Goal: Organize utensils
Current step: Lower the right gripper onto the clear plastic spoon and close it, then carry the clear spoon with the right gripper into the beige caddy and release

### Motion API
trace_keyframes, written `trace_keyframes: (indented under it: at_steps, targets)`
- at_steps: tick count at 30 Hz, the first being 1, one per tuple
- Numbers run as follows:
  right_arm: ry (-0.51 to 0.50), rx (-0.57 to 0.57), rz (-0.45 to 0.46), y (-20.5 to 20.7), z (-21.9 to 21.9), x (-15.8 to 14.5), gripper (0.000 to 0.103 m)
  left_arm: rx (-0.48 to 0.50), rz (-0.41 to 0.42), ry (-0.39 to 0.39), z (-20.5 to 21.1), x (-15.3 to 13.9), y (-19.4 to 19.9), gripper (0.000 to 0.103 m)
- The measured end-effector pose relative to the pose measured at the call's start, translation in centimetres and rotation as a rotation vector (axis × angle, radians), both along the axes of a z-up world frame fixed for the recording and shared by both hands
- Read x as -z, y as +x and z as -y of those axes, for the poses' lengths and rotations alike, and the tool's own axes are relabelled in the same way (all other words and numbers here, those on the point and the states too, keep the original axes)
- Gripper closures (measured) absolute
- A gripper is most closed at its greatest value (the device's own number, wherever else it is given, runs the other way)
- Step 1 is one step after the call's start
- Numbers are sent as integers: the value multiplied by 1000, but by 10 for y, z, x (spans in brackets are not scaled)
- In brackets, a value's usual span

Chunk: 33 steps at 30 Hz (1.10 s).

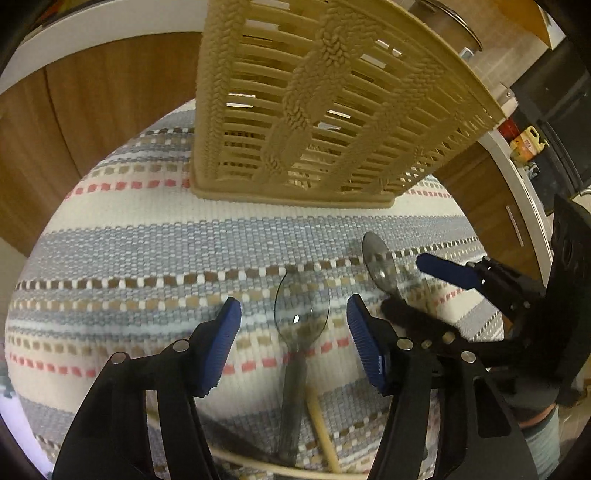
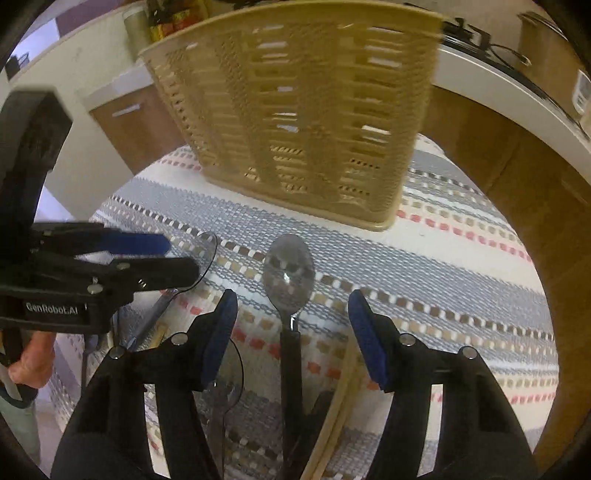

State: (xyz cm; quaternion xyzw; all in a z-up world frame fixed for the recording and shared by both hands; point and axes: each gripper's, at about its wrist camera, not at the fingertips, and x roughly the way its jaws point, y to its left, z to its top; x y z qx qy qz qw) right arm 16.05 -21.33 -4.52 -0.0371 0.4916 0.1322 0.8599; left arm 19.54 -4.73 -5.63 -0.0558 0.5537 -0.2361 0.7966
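**Left wrist view: two spoons between parted tongs**

I am holding my left gripper [image 1: 291,332] apart around the clear spoon [image 1: 301,314], untouched. My right gripper [image 2: 291,332] is straddling the metal spoon [image 2: 289,275], pads clear. Both are lying on the striped mat [image 1: 129,240] before the basket [image 1: 314,110].

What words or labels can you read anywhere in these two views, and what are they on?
"GenRobot.AI": white print on the black body of the left tongs, seen in the right wrist view.
Yellow packet and jars on the counters: labels too small and blurred to read.
Nothing else legible.
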Motion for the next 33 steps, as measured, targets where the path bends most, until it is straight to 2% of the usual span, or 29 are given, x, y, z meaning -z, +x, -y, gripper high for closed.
trace_keyframes:
  at_steps: [7,12,18,24,27,33]
  targets:
    - [-36,-18,-18,21,-12,11,58,10,22,94,28,0,16,49]
    - [-76,-45,-8,28,-23,13,73,3,32,157,45,3,23,51]
    - [-72,-60,8,27,-24,16,74,-16,42,249,61,5,25,62]
    - [2,-48,36,19,-5,8,74,-17,56,311,79,7,19,72]
    - [33,-53,67,14,3,-2,74,-23,76,313,81,5,13,72]
    - [134,-58,173,-5,19,-35,74,-67,240,163,52,-32,-18,72]
